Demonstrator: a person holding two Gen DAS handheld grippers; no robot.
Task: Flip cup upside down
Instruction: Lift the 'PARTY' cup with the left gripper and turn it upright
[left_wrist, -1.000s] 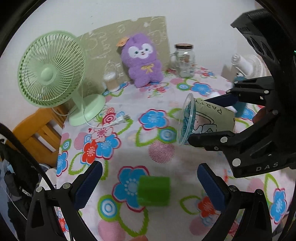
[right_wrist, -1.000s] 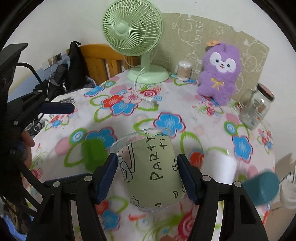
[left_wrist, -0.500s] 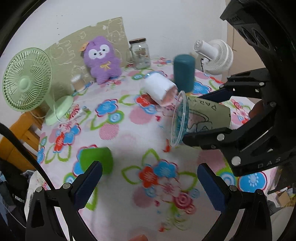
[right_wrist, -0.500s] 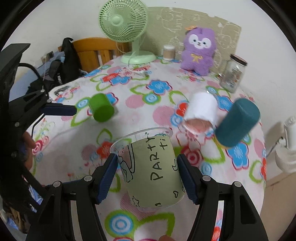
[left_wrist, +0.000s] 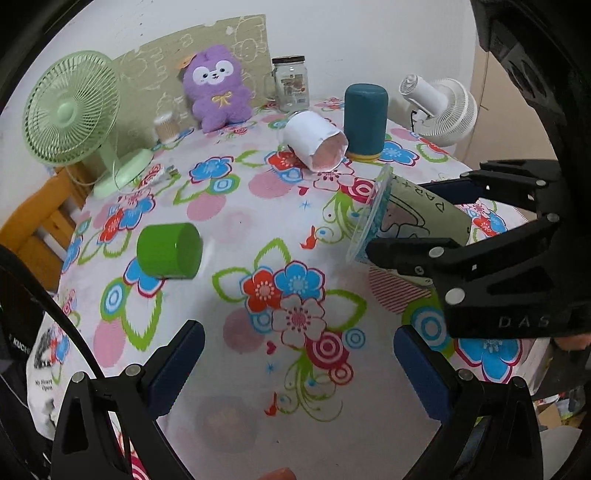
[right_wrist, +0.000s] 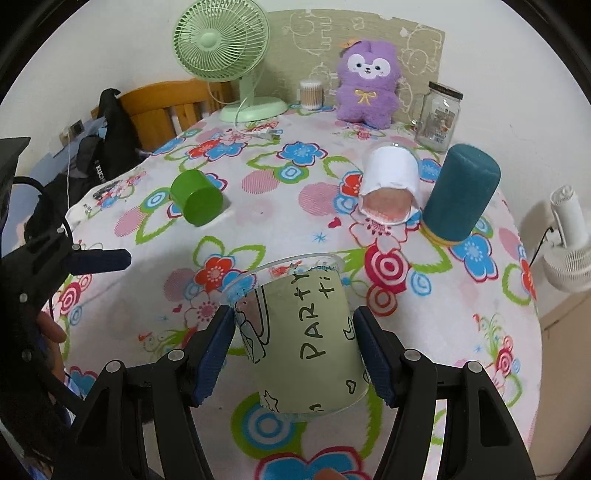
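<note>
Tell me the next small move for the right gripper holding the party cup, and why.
Probably roll the right gripper further so the party cup's rim faces down, then lower it. The cup is clamped between the blue pads, held in the air on its side with its mouth pointing away over the tablecloth. The left gripper is open and empty.

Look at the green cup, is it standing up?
No, the green cup is lying on its side on the flowery tablecloth.

Floral table (left_wrist: 236, 221), green cup (left_wrist: 168, 251), white cup (left_wrist: 314, 142), teal cup (left_wrist: 365, 120), fan (left_wrist: 74, 114)
</note>
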